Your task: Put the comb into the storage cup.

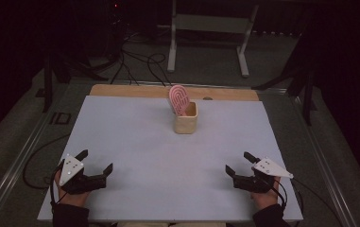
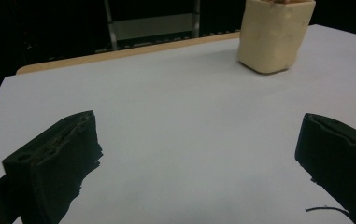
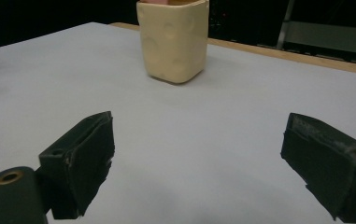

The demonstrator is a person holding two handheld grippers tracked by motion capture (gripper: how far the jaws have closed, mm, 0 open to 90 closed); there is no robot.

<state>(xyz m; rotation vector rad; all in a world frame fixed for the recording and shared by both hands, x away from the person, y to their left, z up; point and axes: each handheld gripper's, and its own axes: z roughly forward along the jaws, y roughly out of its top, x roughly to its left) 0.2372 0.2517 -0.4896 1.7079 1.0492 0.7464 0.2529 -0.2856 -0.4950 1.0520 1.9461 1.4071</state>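
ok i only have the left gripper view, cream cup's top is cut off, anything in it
Observer: Yes, in the high view a pink slotted spatula stands in the cup, head up.
Operator: which way does it lean
Observer: Toward the cup's far-left side, with its head above the rim.
Operator: and the right gripper, where is it
Observer: The right gripper is low at the near right of the white table, open, holding nothing.
Operator: is mine the same
Observer: The left gripper sits at the near left, also open.
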